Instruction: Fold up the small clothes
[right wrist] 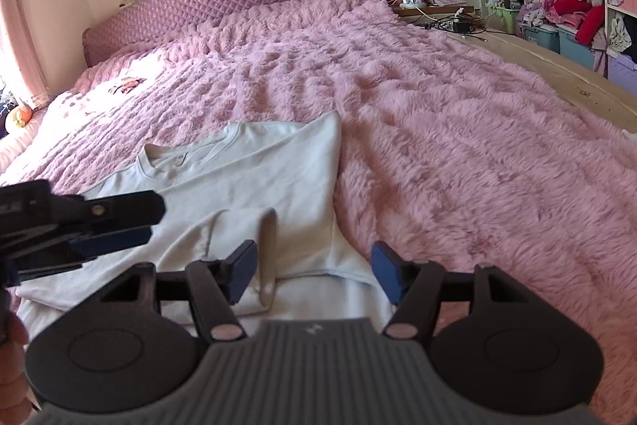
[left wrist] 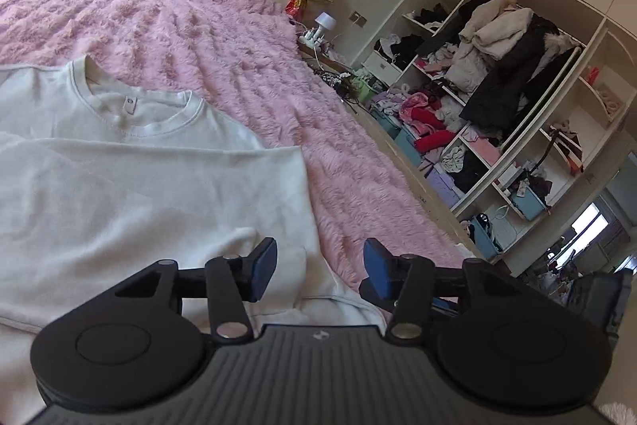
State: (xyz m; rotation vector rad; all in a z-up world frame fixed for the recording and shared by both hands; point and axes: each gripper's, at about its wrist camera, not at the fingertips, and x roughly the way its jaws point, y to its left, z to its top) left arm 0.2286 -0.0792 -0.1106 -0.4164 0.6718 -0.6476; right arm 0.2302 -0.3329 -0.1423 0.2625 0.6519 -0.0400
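White shirt on pink blanket, partly folded, collar up. Left gripper over hem, jaws wide, empty. Right gripper likewise wide, empty.

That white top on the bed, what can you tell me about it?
The white top is a soft, knit-looking long-sleeved shirt with a ribbed round collar and a small tag inside the neck. It lies flat on the fluffy pink blanket, partly folded, one sleeve laid across the body. Both tools hover open above its near hem, gripping nothing.
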